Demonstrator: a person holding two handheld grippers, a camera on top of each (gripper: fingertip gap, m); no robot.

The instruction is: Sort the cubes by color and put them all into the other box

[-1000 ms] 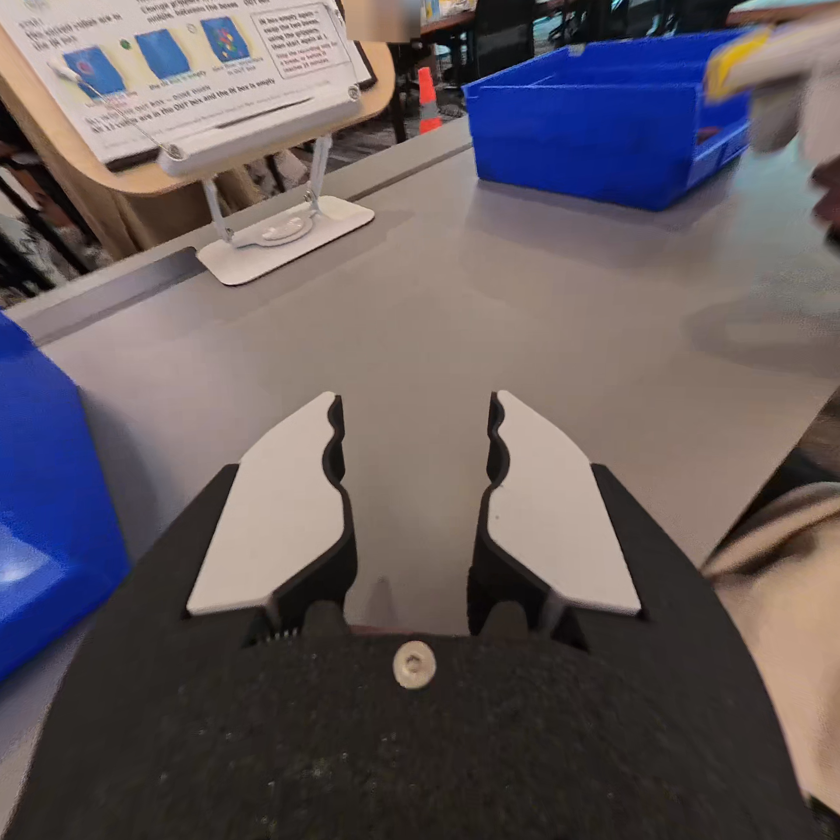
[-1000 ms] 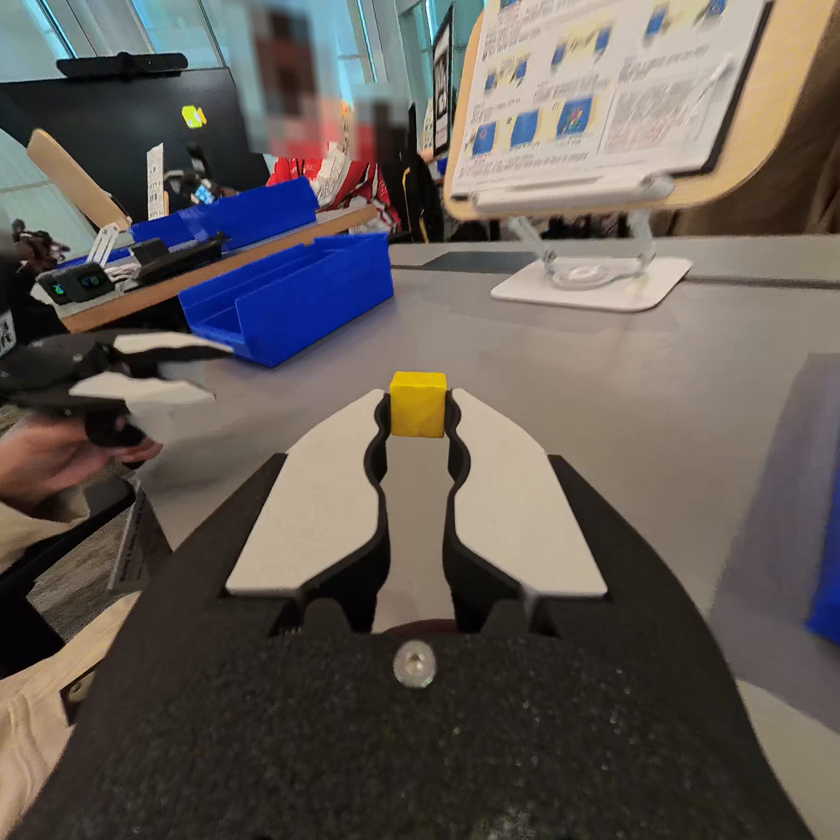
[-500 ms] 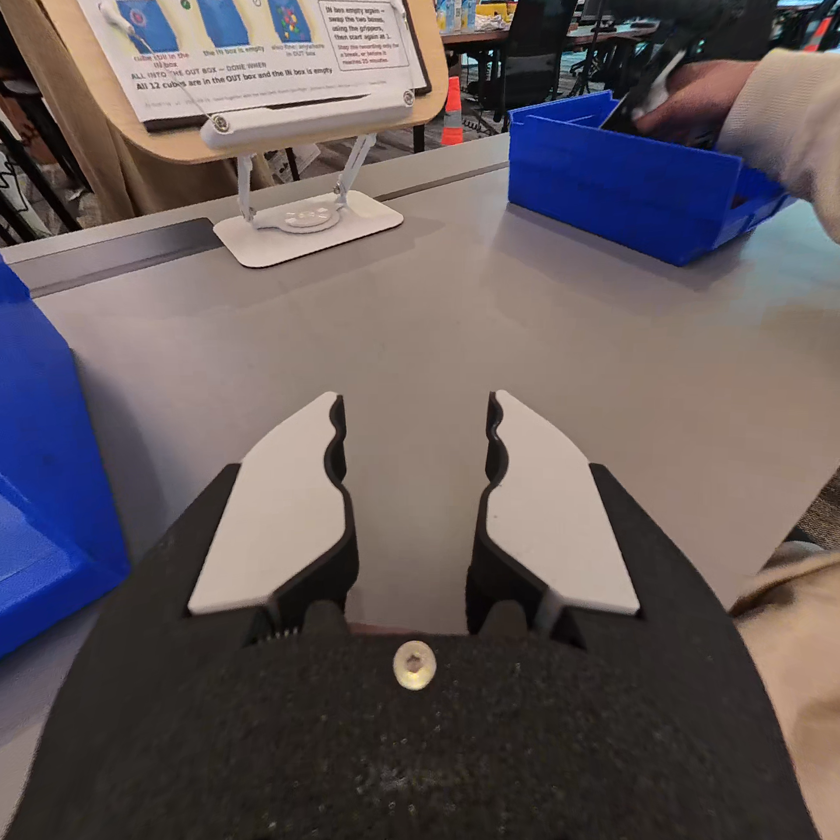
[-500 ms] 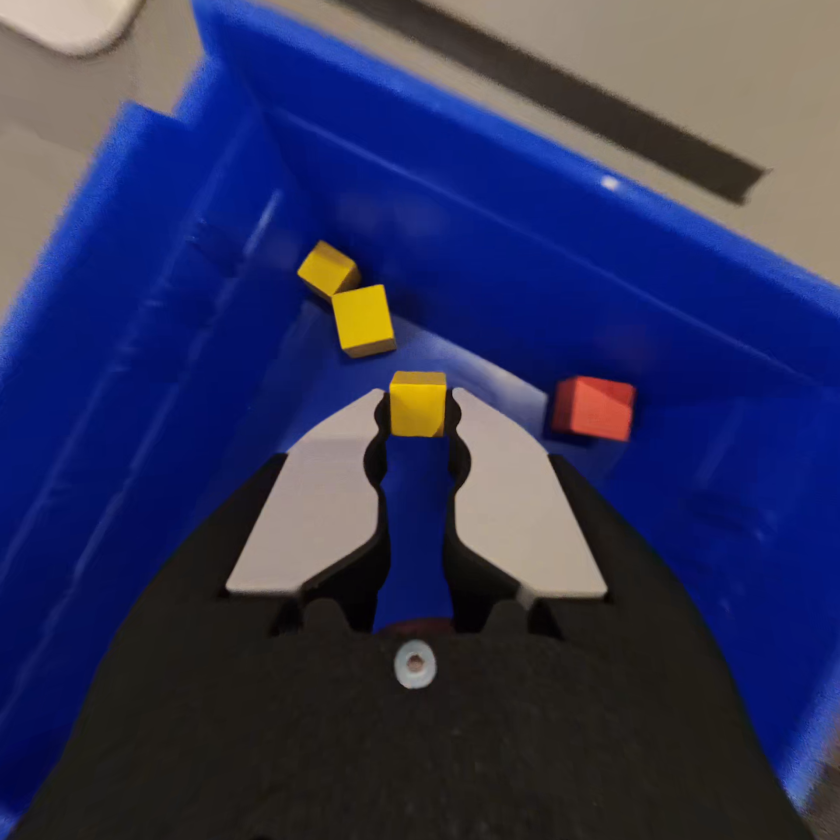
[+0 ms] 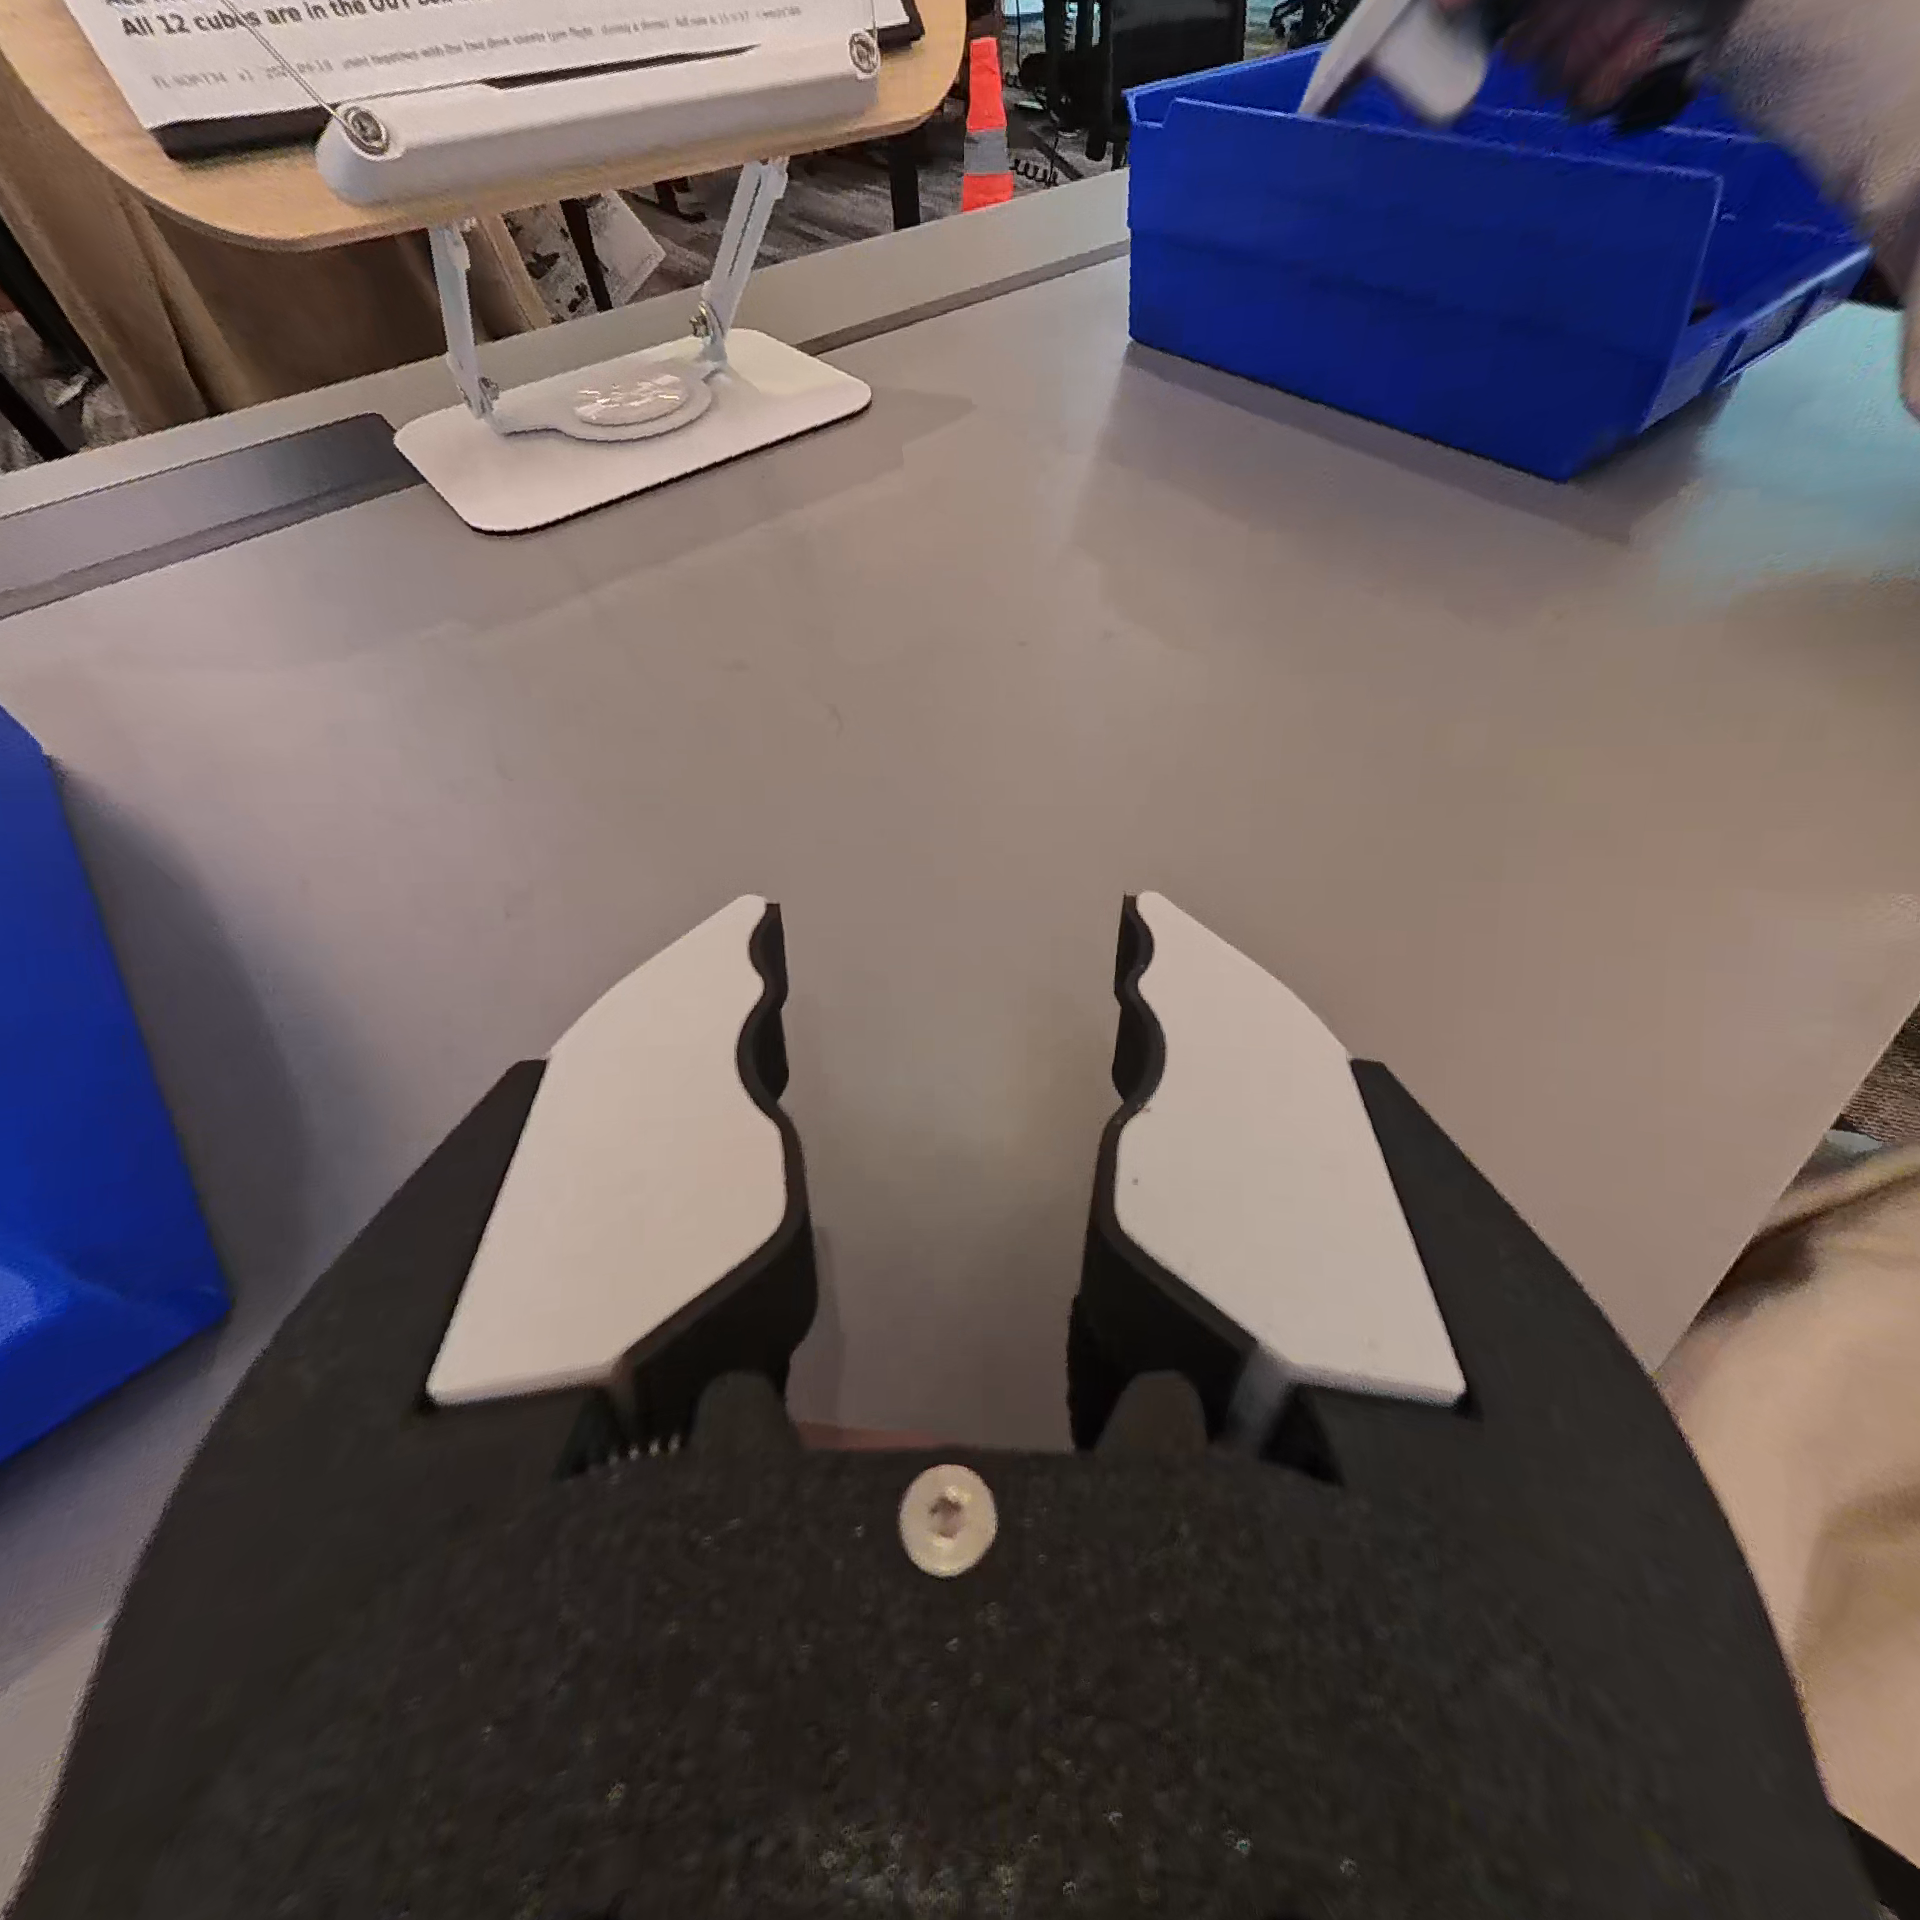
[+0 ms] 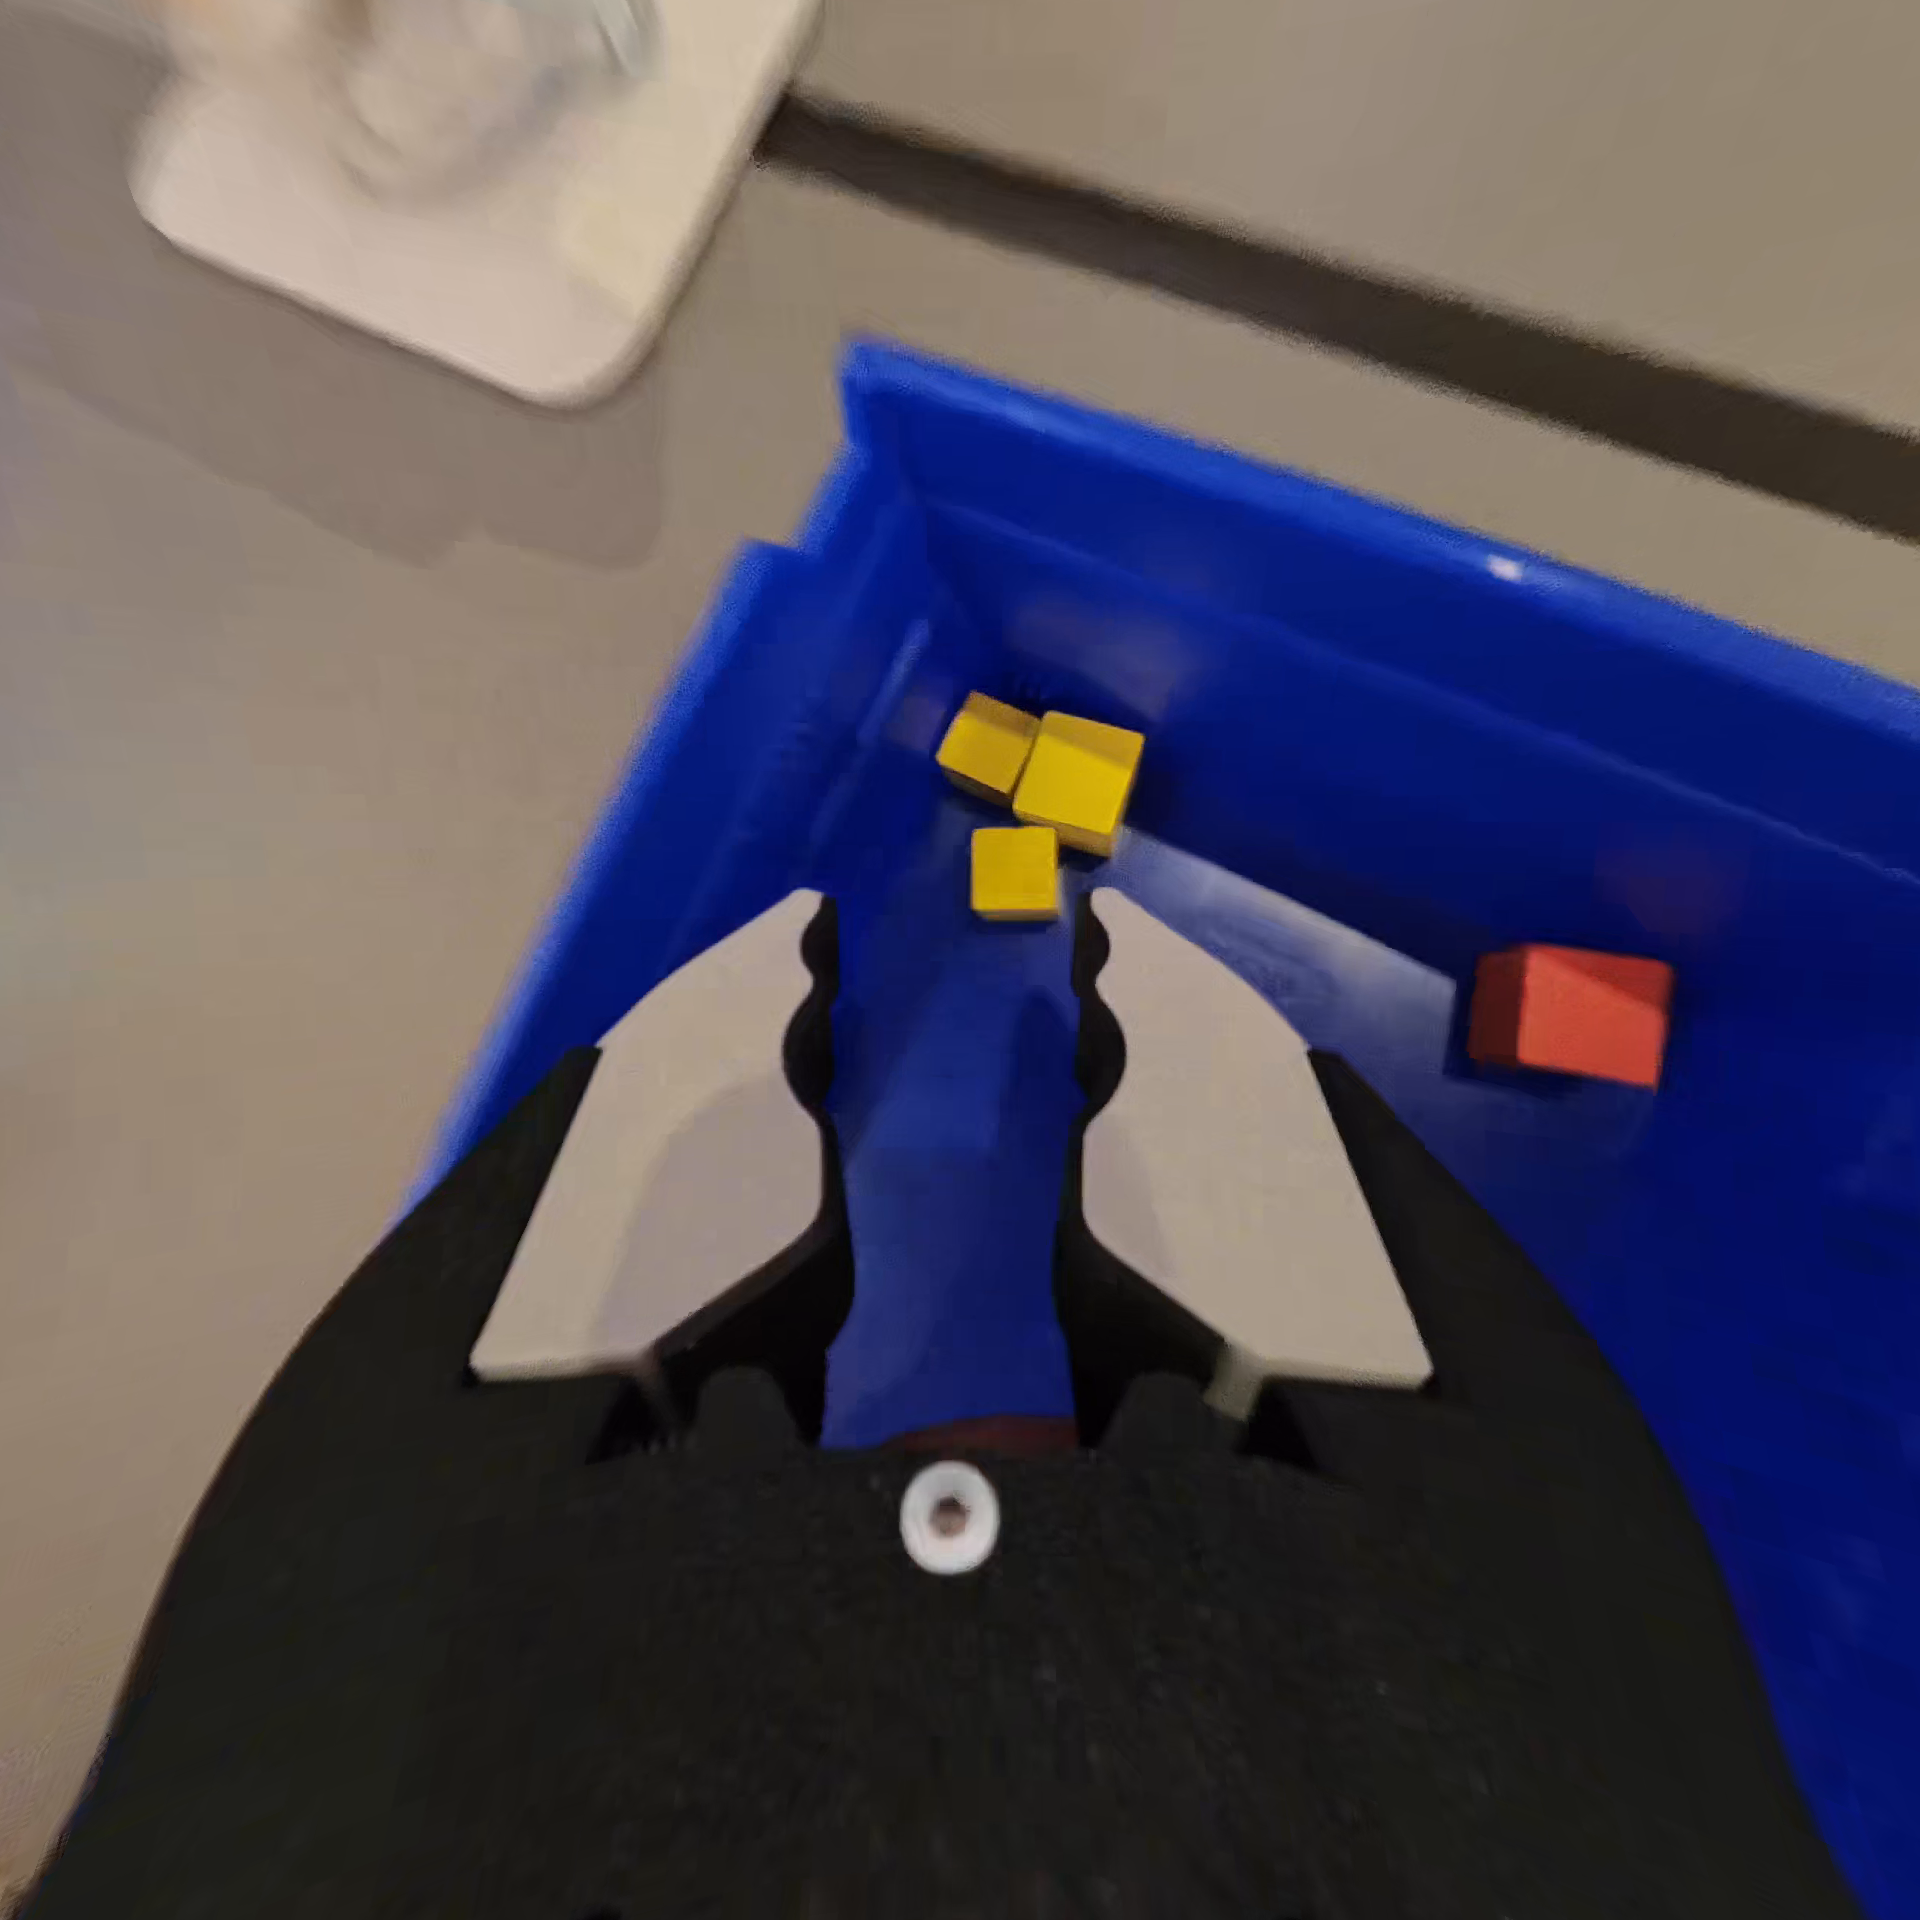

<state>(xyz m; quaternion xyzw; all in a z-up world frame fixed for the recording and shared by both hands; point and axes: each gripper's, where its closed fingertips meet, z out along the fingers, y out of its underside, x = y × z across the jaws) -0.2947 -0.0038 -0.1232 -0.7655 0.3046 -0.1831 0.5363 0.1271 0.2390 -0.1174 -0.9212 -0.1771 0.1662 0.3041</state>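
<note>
The right gripper hangs open and empty above the blue box, whose far side is cut off. The left gripper waits open over the table. The three yellow cubes look a little blurred.

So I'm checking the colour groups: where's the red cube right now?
In the right wrist view, the red cube lies inside the blue box, right of the open right gripper and apart from the three yellow cubes in the corner.
</note>
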